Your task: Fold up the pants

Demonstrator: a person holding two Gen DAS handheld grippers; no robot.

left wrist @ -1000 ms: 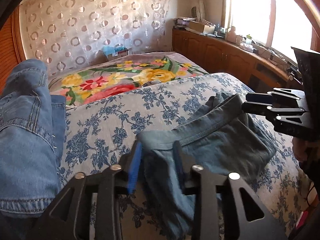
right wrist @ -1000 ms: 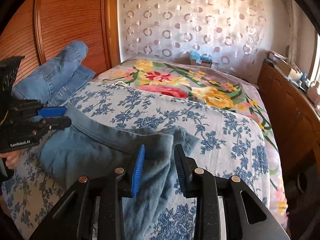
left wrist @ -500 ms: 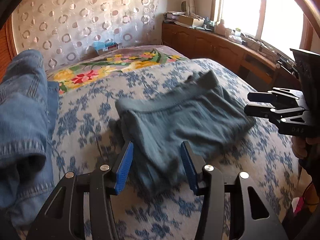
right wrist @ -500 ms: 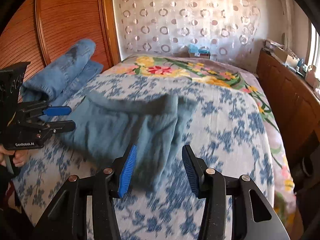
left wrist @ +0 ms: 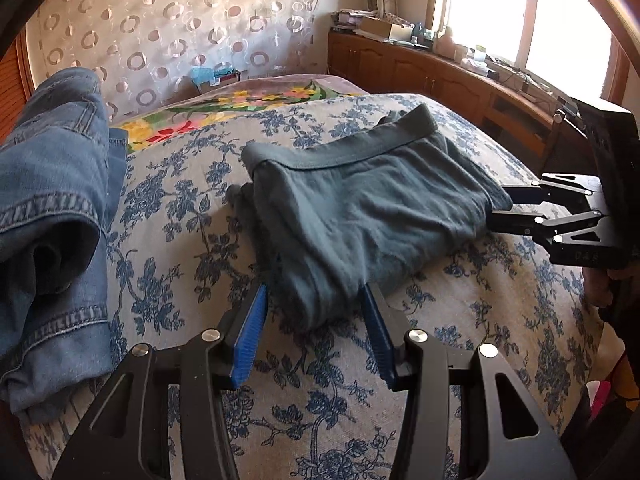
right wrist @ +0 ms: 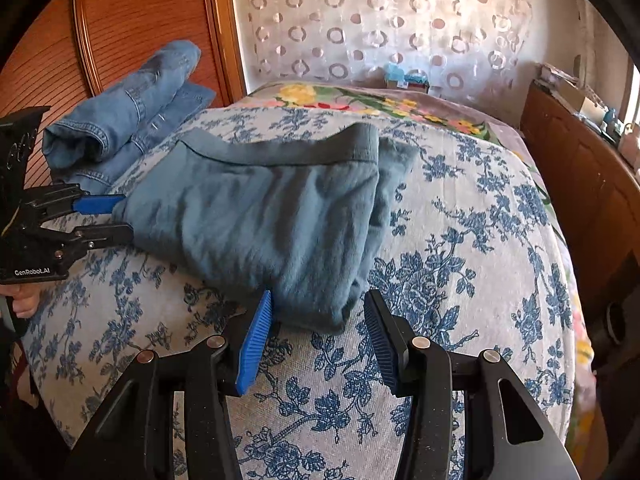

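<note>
The grey-blue pants (left wrist: 360, 204) lie folded into a compact rectangle on the floral bedspread (left wrist: 180, 240), waistband at the far edge. My left gripper (left wrist: 316, 304) is open, its jaws on either side of the near left corner of the fold, gripping nothing. In the right wrist view the same pants (right wrist: 272, 208) lie flat, and my right gripper (right wrist: 318, 308) is open at the near right corner. Each gripper also shows in the other's view: the right gripper (left wrist: 496, 210) at the pants' right edge, the left gripper (right wrist: 116, 218) at the left edge.
A pile of blue denim jeans (left wrist: 52, 216) lies at the bed's left side, also seen in the right wrist view (right wrist: 132, 100). A wooden cabinet (left wrist: 440, 76) with clutter runs under the window on the right. A flowered blanket (left wrist: 224, 108) covers the far bed.
Both grippers let go of the pants and opened, then pulled back toward me. The pants dropped from held to lying flat and folded on the bedspread.
</note>
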